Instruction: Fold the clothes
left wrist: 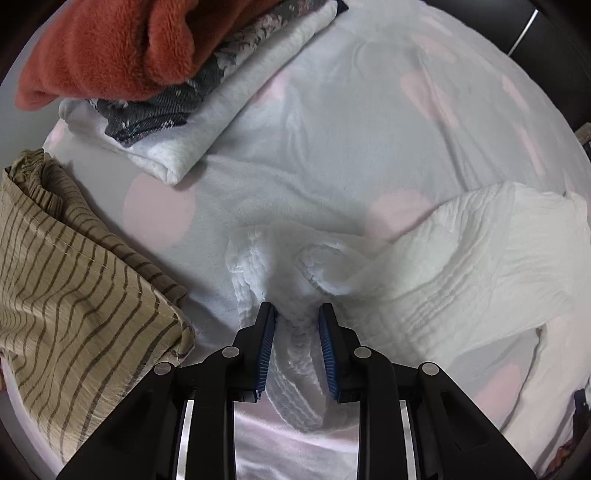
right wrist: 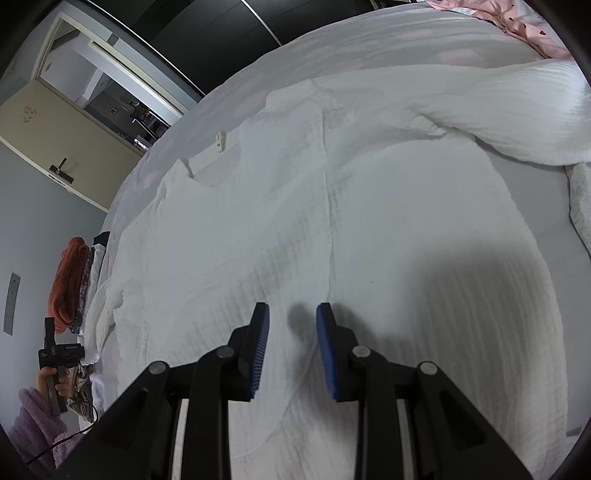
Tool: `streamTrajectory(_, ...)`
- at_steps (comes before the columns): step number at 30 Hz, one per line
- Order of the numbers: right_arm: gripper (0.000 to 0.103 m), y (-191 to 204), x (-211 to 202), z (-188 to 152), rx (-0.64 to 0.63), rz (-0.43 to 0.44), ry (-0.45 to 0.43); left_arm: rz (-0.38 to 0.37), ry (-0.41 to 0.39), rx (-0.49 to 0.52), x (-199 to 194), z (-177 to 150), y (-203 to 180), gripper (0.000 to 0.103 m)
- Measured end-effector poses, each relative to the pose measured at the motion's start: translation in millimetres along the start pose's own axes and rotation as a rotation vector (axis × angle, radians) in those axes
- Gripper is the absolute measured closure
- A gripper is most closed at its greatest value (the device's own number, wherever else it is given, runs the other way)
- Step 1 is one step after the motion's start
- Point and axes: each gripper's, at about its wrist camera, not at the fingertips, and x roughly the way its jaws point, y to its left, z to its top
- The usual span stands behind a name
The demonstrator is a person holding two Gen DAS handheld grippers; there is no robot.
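A home bedroom: bed [right wrist: 424, 51] under a pale dotted sheet [left wrist: 332, 129], folded clothes [left wrist: 155, 92] stacked at ten o'clock, open door [right wrist: 55, 140] at ten o'clock.

A bed covered by a pale sheet with faint pink dots [left wrist: 332, 129] is seen filling most of both views. Beyond it, a grey wall [right wrist: 33, 229], a cream door with a lever handle [right wrist: 61, 168], and dark wardrobe panels [right wrist: 221, 33] are shown.
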Motion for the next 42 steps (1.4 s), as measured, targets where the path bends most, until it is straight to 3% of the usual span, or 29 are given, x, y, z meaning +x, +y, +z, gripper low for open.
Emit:
streamTrajectory(2, 0.077, -1, 0, 0, 0.005, -0.002, 0.0, -0.027, -0.029, -0.014, -12, 1, -2, 0.099)
streamTrajectory(5, 0.077, -4, -1, 0, 0.019, 0.0, -0.001, -0.074, -0.084, -0.049, -38, 6, -1, 0.1)
streamTrajectory(8, 0.077, -5, -1, 0, 0.027, 0.005, -0.001, -0.057, -0.152, -0.052, -69, 16, 1, 0.101)
streamTrajectory(11, 0.077, -6, -1, 0, 0.035, 0.01, -0.002, -0.058, -0.161, -0.067, -85, 26, 9, 0.101)
streamTrajectory(16, 0.077, -7, -1, 0, 0.038, 0.017, 0.001, -0.1, -0.021, -0.021, -54, 21, 10, 0.099)
streamTrajectory(20, 0.077, -8, -1, 1, 0.042, 0.019, 0.002, -0.136, 0.086, -0.081, -24, 5, 11, 0.098)
streamTrajectory(22, 0.077, -8, -1, 0, 0.044, 0.019, 0.003, -0.16, 0.114, -0.122, -14, 1, 15, 0.095)
streamTrajectory(26, 0.077, -7, -1, 0, 0.046, 0.023, 0.004, -0.166, 0.141, -0.17, -5, -4, 20, 0.075)
streamTrajectory(28, 0.077, -6, -2, 1, 0.043, 0.027, 0.0, -0.165, 0.141, -0.176, -6, -5, 22, 0.075)
streamTrajectory(31, 0.077, -5, 0, 0, 0.036, 0.021, 0.006, -0.225, 0.148, -0.212, -4, -6, 25, 0.075)
streamTrajectory(33, 0.077, -5, 2, 0, 0.035, 0.02, 0.01, -0.293, 0.137, -0.236, -2, -9, 24, 0.075)
streamTrajectory(36, 0.077, -3, 2, 1, 0.029, 0.014, 0.008, -0.292, 0.13, -0.245, 2, -13, 17, 0.079)
streamTrajectory(37, 0.077, -3, 1, 1, 0.028, 0.012, 0.007, -0.278, 0.122, -0.247, 2, -14, 16, 0.086)
streamTrajectory(39, 0.077, -4, 1, 0, 0.029, 0.009, 0.005, -0.263, 0.078, -0.257, -6, -14, 15, 0.094)
streamTrajectory(42, 0.077, -5, -1, 0, 0.034, 0.01, 0.001, -0.267, -0.034, -0.263, -38, -8, 18, 0.096)
